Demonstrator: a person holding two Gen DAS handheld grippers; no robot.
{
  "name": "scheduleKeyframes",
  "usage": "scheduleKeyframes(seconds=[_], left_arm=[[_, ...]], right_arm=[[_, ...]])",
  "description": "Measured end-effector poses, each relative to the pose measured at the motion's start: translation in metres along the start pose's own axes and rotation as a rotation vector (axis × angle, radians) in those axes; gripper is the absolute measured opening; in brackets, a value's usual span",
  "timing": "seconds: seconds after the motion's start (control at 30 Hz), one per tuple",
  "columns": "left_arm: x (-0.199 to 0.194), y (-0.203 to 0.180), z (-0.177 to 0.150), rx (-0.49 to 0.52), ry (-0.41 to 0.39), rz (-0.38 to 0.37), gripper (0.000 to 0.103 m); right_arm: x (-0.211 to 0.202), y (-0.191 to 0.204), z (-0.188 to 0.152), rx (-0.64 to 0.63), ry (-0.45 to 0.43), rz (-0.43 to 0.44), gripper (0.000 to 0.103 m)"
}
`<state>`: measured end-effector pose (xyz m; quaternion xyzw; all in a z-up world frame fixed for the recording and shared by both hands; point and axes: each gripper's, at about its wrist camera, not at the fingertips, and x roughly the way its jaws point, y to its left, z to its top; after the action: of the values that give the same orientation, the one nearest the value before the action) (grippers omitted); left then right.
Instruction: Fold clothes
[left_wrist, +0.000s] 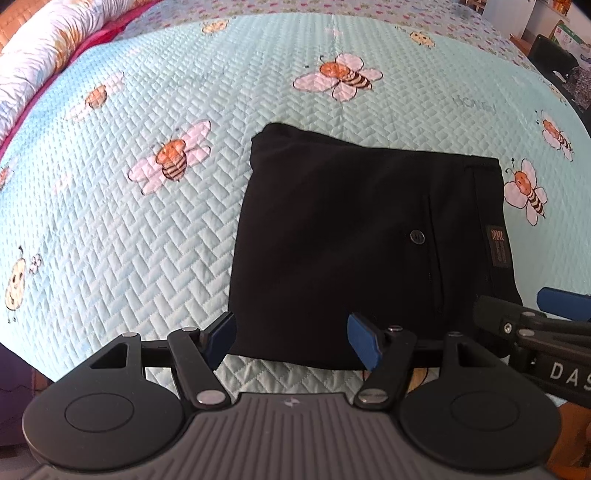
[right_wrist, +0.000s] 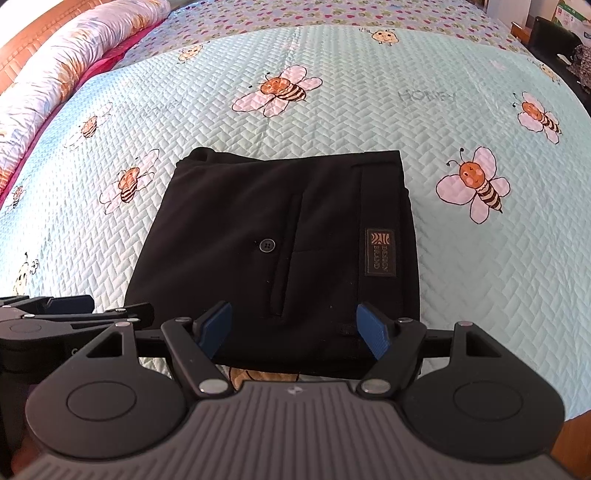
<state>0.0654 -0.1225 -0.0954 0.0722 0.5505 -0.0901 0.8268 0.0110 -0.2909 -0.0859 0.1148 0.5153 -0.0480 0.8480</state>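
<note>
Both grippers hang at the near edge of the trousers (right_wrist: 280, 251) — the left gripper (left_wrist: 291, 341) over their near left part, the right gripper (right_wrist: 293, 330) over their near right part, each with fingers spread apart and gripping nothing. Folded into a compact black rectangle, the trousers lie flat on the quilt (right_wrist: 480, 280); button (right_wrist: 267, 245) and label (right_wrist: 380, 252) face up.

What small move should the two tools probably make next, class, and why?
Probably draw both back. The black trousers already lie as a compact folded rectangle on the bee quilt, and the left tool and right tool are open, holding nothing.
</note>
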Motion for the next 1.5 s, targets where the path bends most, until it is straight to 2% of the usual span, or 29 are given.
scheduleKeyframes(seconds=[0.2,0.27,0.37,0.47,0.6,0.77,0.87,1.1,1.17,1.33,1.5], left_arm=[[0.015,0.002,0.0,-0.018,0.044,-0.007,0.069],[0.022,0.007,-0.001,-0.047,0.06,-0.046,0.069],[0.027,0.018,-0.007,-0.1,0.043,-0.124,0.069],[0.033,0.037,-0.02,-0.211,0.026,-0.2,0.069],[0.033,0.056,-0.038,-0.343,0.004,-0.249,0.069],[0.042,0.059,-0.06,-0.492,0.081,-0.349,0.069],[0.053,0.057,-0.072,-0.623,0.124,-0.388,0.069],[0.081,0.045,-0.079,-0.857,0.144,-0.416,0.07],[0.085,0.043,-0.078,-0.911,0.126,-0.418,0.07],[0.081,0.031,-0.078,-0.881,0.03,-0.361,0.071],[0.051,0.014,-0.08,-0.768,-0.039,-0.385,0.069]], right_arm=[[0.012,-0.004,0.002,0.0,0.024,0.014,0.075],[0.016,-0.006,0.002,0.011,0.026,0.036,0.075],[0.019,-0.021,0.0,0.046,0.009,0.099,0.075],[0.02,-0.039,-0.004,0.069,-0.026,0.151,0.075],[0.023,-0.067,-0.01,0.095,-0.062,0.209,0.075],[0.027,-0.095,-0.015,0.171,-0.068,0.279,0.075],[0.028,-0.104,-0.021,0.21,-0.072,0.293,0.075],[0.031,-0.114,-0.035,0.241,-0.036,0.288,0.075],[0.029,-0.116,-0.039,0.237,-0.031,0.301,0.075],[0.024,-0.123,-0.046,0.211,-0.026,0.275,0.075],[0.026,-0.14,-0.056,0.225,-0.013,0.288,0.075]])
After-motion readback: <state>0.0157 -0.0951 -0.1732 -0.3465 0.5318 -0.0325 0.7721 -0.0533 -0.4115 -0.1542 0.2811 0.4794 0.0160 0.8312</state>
